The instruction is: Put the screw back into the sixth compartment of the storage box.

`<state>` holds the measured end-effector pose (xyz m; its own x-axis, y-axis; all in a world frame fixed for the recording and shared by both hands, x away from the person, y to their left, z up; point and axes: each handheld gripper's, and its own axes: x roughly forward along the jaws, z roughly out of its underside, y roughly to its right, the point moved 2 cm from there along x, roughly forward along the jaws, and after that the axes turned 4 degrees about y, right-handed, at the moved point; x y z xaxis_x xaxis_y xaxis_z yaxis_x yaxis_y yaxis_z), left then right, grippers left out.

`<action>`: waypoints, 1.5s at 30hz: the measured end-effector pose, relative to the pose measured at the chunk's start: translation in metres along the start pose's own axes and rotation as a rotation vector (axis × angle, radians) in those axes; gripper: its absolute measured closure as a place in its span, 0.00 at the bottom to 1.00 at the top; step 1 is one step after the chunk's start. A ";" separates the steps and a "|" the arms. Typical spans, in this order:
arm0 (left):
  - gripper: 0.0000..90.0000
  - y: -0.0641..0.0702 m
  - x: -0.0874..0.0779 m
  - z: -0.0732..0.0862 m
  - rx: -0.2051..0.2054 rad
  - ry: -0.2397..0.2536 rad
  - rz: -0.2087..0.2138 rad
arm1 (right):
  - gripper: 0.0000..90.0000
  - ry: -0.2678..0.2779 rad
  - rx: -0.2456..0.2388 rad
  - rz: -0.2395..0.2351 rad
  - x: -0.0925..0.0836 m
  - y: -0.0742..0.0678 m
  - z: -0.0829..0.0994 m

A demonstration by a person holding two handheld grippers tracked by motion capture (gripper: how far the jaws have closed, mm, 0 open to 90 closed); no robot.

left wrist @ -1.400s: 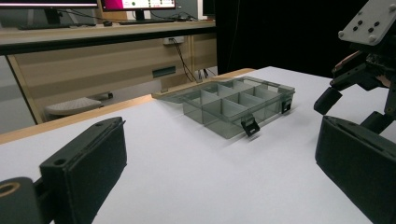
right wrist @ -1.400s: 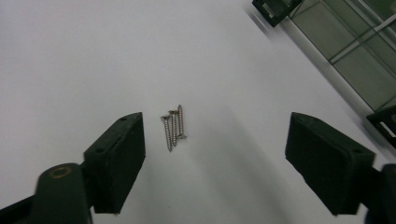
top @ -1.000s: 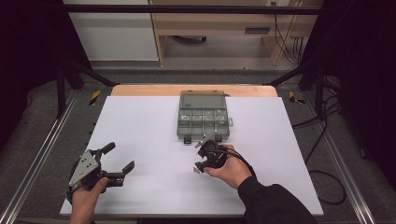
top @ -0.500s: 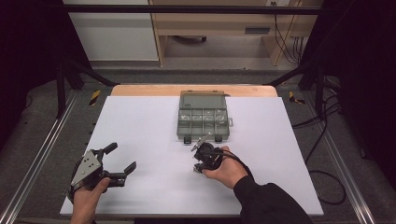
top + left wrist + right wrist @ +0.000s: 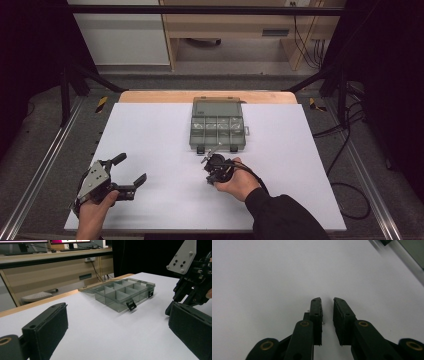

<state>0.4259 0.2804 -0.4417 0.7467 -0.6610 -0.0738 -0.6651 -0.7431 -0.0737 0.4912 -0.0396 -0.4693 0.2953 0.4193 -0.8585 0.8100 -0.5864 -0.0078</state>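
A grey clear plastic compartment box (image 5: 217, 127) lies open at the table's far middle, its lid flat behind it and two black latches at its front. In the left gripper view the box (image 5: 125, 293) looks empty. My right gripper (image 5: 210, 172) sits just in front of the box, tilted down at the white table top; its jaws (image 5: 327, 300) stand a narrow gap apart with bare table between them. A tiny pale speck lies by one jaw, too small to tell. My left gripper (image 5: 131, 167) rests near the front left, wide open and holding nothing (image 5: 117, 332).
The white table top (image 5: 150, 130) has a wooden strip along its far edge. Metal rails run down both sides, with cables on the floor at the right. Behind the table stand a wooden desk and a white cabinet.
My right gripper has drifted slightly left and toward the near edge, tipping down at the table. The left gripper has stayed in place.
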 end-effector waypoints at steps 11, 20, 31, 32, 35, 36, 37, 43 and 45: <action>0.03 0.000 0.001 0.000 0.001 -0.003 0.010 | 0.96 -0.006 0.013 -0.015 0.004 0.004 0.000; 0.03 0.000 0.000 0.000 -0.001 -0.003 0.007 | 0.98 0.017 0.026 -0.009 0.000 0.004 0.000; 0.03 0.001 0.000 0.000 0.001 -0.004 0.014 | 0.98 0.165 0.089 0.014 -0.025 0.009 0.007; 0.03 0.001 0.000 0.000 0.001 -0.004 0.014 | 0.98 0.177 0.096 0.029 -0.026 0.010 0.009; 0.03 -0.001 0.000 -0.001 -0.009 0.002 0.009 | 0.98 0.214 0.107 0.059 -0.028 0.013 0.012; 0.03 -0.001 0.000 -0.001 -0.010 0.002 0.009 | 0.98 0.214 0.107 0.059 -0.028 0.013 0.012; 0.03 0.000 0.001 -0.001 -0.008 0.000 0.009 | 0.98 0.259 0.112 0.063 -0.029 0.015 0.014; 0.03 0.001 0.000 0.000 0.001 -0.010 0.011 | 0.98 0.345 0.144 0.098 -0.037 0.022 0.011; 0.03 0.000 0.001 0.000 -0.003 -0.007 0.009 | 0.98 0.370 0.147 0.114 -0.039 0.024 0.008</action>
<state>0.4267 0.2795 -0.4419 0.7406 -0.6670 -0.0816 -0.6718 -0.7374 -0.0698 0.4948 -0.0760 -0.4402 0.5629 0.5508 -0.6162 0.6883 -0.7252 -0.0196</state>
